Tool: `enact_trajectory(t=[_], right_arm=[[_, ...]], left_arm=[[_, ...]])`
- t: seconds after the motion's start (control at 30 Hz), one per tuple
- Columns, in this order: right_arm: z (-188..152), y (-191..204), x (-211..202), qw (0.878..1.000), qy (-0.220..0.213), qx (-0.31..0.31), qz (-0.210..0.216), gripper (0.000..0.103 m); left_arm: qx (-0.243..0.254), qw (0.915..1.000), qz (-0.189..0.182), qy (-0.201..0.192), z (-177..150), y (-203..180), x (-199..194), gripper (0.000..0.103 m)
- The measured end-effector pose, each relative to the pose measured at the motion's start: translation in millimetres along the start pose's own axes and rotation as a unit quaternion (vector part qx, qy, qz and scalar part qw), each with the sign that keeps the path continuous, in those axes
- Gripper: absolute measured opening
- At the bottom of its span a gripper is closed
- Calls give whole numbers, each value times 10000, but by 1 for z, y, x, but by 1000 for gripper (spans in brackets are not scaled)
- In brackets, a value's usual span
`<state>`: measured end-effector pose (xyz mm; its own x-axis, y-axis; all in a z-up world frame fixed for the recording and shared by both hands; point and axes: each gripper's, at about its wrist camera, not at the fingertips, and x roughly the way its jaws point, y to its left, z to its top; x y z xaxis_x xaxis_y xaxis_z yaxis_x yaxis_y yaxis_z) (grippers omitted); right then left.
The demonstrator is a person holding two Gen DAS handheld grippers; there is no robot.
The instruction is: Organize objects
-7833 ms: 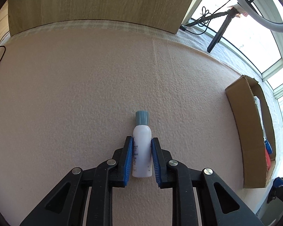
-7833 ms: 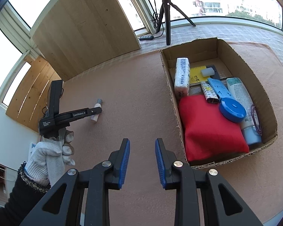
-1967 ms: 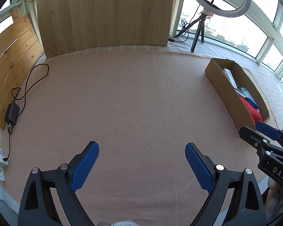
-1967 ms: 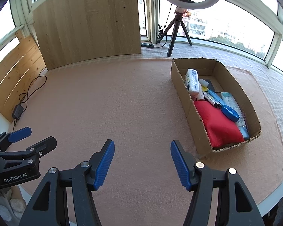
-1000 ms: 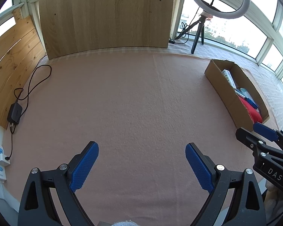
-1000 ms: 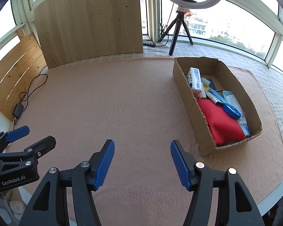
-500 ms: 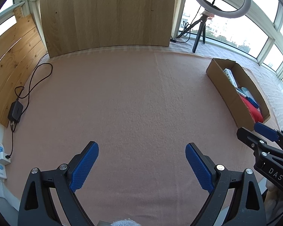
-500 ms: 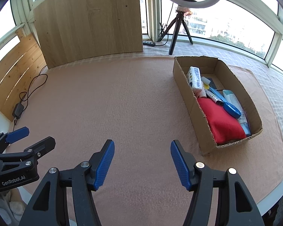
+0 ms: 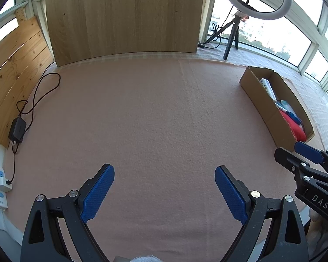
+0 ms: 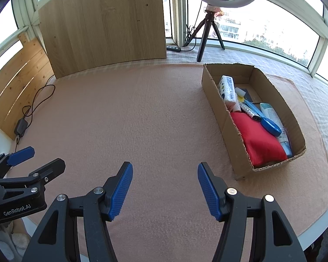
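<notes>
A cardboard box (image 10: 220,113) stands at the right of the pink cloth; the same cardboard box (image 9: 264,100) is at the right of the left wrist view. Inside lie a red cloth (image 10: 258,139), a blue brush (image 10: 266,120), a tissue pack (image 10: 227,89), a tube (image 10: 273,115) and other small items. My left gripper (image 9: 164,185) is open and holds nothing, near the table's front edge. My right gripper (image 10: 165,185) is open too, empty, left of the box. Each gripper shows in the other's view: right gripper (image 9: 304,152), left gripper (image 10: 32,157).
The pink cloth (image 9: 155,113) covers the table. A wooden board (image 9: 122,17) stands at the back. A ring light on a tripod (image 10: 210,21) is behind the box. A black adapter with cable (image 9: 17,128) and a power strip (image 9: 0,185) lie at the left.
Since the oldest frames the white bottle has left the cloth and both grippers have opened wide and pulled back. Over the last second almost nothing has moved.
</notes>
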<state>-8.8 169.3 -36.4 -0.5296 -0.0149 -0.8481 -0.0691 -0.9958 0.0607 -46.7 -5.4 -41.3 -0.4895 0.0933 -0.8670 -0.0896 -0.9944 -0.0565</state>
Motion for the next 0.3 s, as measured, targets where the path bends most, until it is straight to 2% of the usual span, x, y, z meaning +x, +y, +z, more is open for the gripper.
enact_trajectory(t=[0.3], right_arm=[[0, -1, 7, 10000, 57, -12, -15, 58]], left_arm=[[-9, 10000, 23, 20, -1, 1, 6, 97]])
